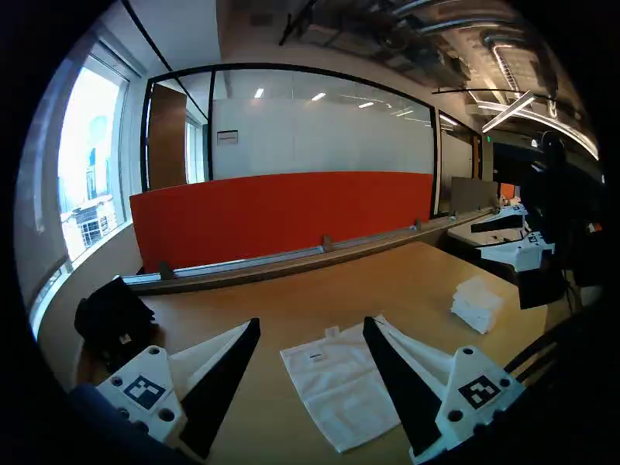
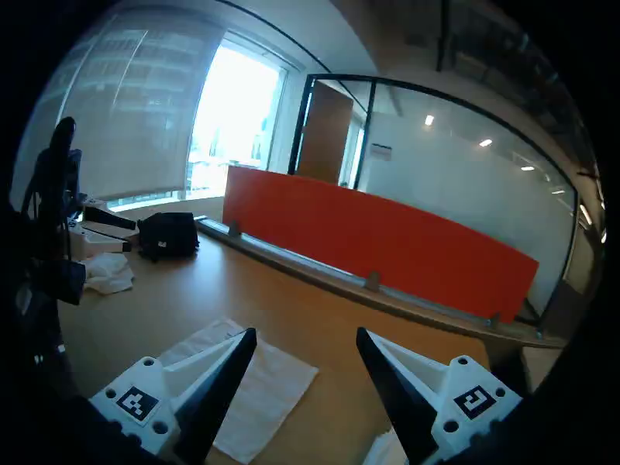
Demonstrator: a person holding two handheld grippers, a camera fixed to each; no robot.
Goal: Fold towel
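Observation:
A white towel lies flat on the wooden table, unfolded, with a small tag near its far edge. My left gripper hovers above the table, open, its right finger over the towel's right part. In the right gripper view the same towel lies below and between the fingers of my right gripper, which is open and holds nothing. The right gripper also appears far off at the right in the left gripper view. The left gripper is at the far left in the right gripper view.
A stack of folded white towels sits at the table's right. A black bag rests at the left end, also seen as a bag beside a crumpled white cloth. An orange partition runs along the far edge.

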